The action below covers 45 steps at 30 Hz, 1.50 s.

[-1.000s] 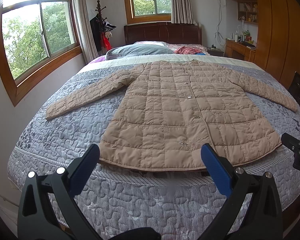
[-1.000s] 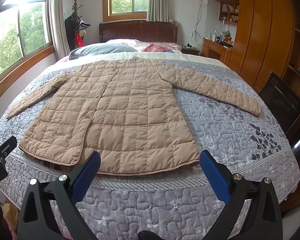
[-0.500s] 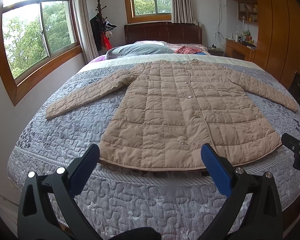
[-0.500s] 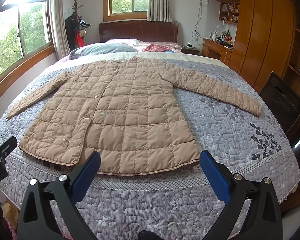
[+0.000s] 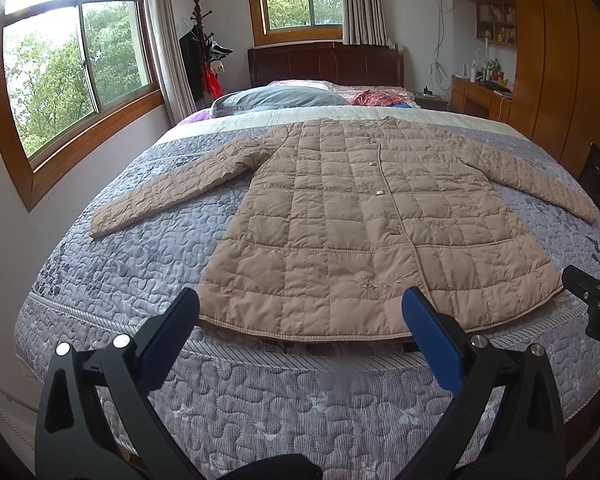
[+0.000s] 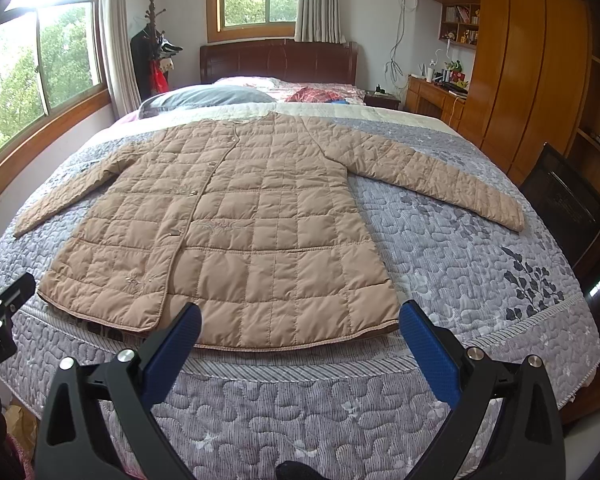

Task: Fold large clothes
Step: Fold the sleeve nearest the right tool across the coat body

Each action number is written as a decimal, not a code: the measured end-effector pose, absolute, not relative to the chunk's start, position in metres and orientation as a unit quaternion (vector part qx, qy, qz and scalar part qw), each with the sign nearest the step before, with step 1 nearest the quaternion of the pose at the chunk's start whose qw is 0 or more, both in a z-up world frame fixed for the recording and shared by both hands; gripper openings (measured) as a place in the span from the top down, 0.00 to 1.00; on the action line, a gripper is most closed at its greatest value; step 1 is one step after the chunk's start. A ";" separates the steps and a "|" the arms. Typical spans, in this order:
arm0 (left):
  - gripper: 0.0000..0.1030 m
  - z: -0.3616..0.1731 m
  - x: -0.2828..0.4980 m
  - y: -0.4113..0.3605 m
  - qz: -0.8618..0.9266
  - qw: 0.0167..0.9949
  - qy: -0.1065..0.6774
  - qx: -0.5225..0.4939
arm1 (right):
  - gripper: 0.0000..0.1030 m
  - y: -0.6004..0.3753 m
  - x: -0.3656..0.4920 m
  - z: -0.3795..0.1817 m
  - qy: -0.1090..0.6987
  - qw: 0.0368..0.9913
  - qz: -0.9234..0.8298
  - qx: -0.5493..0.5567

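A long tan quilted coat (image 5: 340, 224) (image 6: 236, 232) lies flat and front-up on the bed, buttoned, collar toward the headboard, both sleeves spread out to the sides. Its hem lies near the foot edge of the bed. My left gripper (image 5: 300, 312) hovers open just short of the hem's left half, nothing between its blue pads. My right gripper (image 6: 300, 320) is open too, off the hem's right half. Each gripper shows at the edge of the other's view: the right gripper (image 5: 592, 300) and the left gripper (image 6: 0, 312).
The bed (image 6: 460, 248) has a grey quilted cover. Pillows (image 5: 276, 98) and a red cloth (image 5: 374, 98) lie by the dark headboard (image 5: 324, 64). A wooden wardrobe (image 6: 520, 72) and desk stand right, a dark chair (image 6: 564, 204) beside the bed, windows and a coat rack (image 5: 204, 52) left.
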State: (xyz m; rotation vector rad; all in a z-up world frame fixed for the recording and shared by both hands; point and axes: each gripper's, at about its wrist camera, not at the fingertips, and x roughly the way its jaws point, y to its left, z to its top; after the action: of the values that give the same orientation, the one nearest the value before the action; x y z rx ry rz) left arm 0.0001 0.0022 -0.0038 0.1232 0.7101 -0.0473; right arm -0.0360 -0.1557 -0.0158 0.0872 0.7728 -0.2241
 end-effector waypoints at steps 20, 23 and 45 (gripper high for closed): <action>0.03 -0.027 0.115 -0.041 -0.114 0.882 0.448 0.089 | 0.04 -0.280 0.036 -0.014 0.408 0.899 -0.122 0.099; 0.03 -0.033 0.166 -0.069 -0.144 0.856 0.488 0.095 | 0.04 -0.350 0.055 -0.011 0.406 0.888 -0.157 0.147; 0.04 -0.089 0.390 -0.240 -0.208 0.786 0.583 -0.003 | 0.12 -0.689 0.083 -0.110 0.444 0.784 -0.219 0.374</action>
State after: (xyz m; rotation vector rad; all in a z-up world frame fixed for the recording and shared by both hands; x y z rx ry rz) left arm 0.3903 -0.2403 -0.0888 -0.0072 1.2570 -0.4478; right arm 0.0834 -0.6894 -0.1103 0.8060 0.9583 -0.4734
